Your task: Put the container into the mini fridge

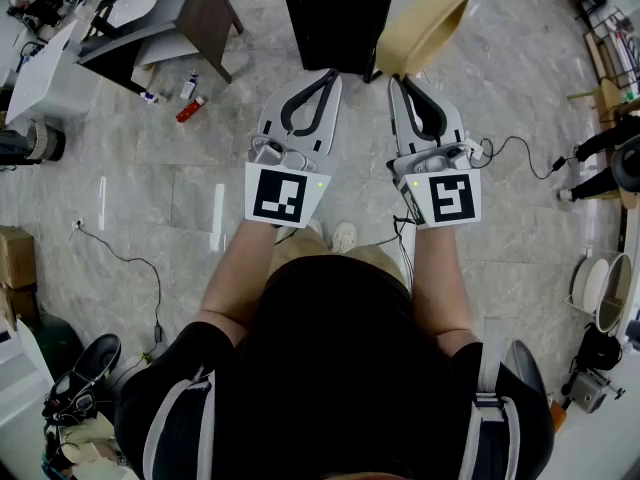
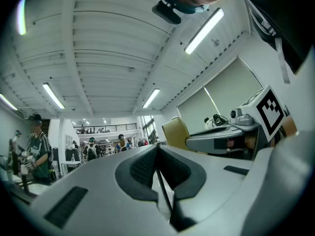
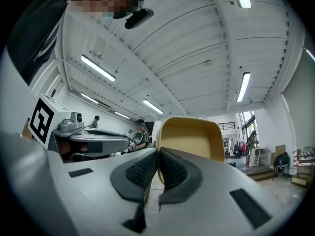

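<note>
Tan container (image 1: 424, 28) apparently in right hand-held gripper (image 1: 398, 78)

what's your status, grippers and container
Left gripper shut, empty. Right gripper shut, empty. No container in view. Tan chair just ahead of it.

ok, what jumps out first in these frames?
Two grippers are held side by side mid-frame in the head view, the left gripper and the right gripper, both shut and empty. A tan chair stands just ahead of the right one. Small bottles lie on the floor, upper left.
</note>
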The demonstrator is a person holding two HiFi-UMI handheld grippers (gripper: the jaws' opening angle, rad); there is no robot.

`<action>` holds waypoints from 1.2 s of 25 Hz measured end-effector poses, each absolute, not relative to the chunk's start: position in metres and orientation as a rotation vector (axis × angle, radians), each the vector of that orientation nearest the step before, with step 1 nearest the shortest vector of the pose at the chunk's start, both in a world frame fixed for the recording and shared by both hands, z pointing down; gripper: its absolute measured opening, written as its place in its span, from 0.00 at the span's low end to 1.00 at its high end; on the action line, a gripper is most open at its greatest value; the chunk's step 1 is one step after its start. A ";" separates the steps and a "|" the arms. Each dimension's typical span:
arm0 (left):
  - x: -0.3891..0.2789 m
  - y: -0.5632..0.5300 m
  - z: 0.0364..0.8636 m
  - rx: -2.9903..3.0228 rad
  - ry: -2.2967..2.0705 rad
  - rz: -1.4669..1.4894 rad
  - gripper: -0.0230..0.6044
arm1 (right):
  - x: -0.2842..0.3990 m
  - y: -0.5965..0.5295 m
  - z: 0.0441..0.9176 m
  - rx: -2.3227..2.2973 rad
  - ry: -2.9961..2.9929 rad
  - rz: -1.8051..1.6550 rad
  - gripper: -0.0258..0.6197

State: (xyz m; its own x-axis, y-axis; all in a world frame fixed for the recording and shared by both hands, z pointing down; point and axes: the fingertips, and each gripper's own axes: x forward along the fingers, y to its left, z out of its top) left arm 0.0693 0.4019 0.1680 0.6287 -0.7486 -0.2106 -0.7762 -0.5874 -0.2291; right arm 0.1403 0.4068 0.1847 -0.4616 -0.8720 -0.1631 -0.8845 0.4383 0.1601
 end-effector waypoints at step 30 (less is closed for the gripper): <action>-0.069 0.393 0.169 -2.544 1.071 0.002 0.07 | -0.003 0.411 0.173 -1.697 2.615 0.427 0.10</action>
